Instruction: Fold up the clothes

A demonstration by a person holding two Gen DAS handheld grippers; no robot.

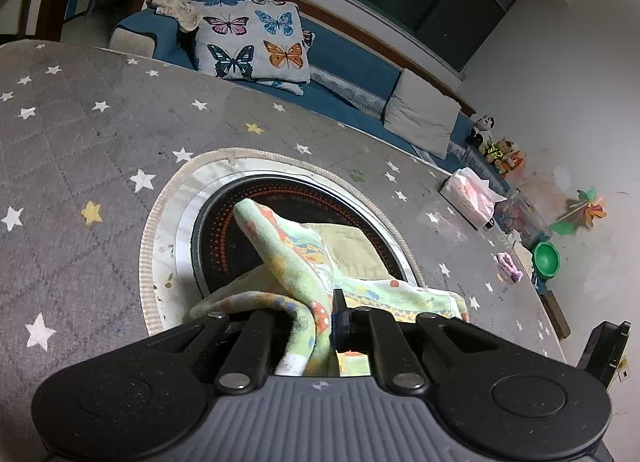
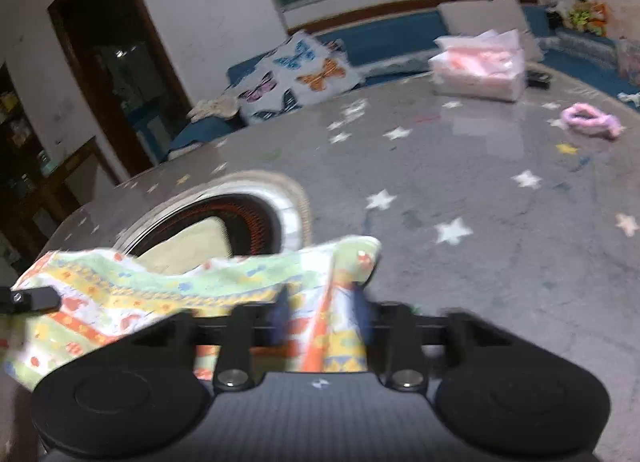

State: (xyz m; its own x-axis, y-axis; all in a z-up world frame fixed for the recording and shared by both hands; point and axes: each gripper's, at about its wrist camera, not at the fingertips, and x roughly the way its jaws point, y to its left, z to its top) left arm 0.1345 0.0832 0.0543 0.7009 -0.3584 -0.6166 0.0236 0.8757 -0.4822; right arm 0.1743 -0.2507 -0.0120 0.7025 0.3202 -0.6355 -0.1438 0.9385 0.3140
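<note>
Two grippers, left and right, are pinching our patterned cloth over the star-printed table, sofa behind; we are stretching it lengthwise between them.

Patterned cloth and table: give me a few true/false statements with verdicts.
1. The left gripper is shut on the patterned cloth. True.
2. The cloth lies folded flat on the sofa. False: it hangs between the left gripper and the right gripper, over the round burner set in the table.
3. A tissue pack sits on the table. True.
4. The pink hair tie is held by the right gripper. False: it lies loose on the table, far from both grippers.
5. The butterfly cushion is on the table. False: it rests on the blue sofa.
</note>
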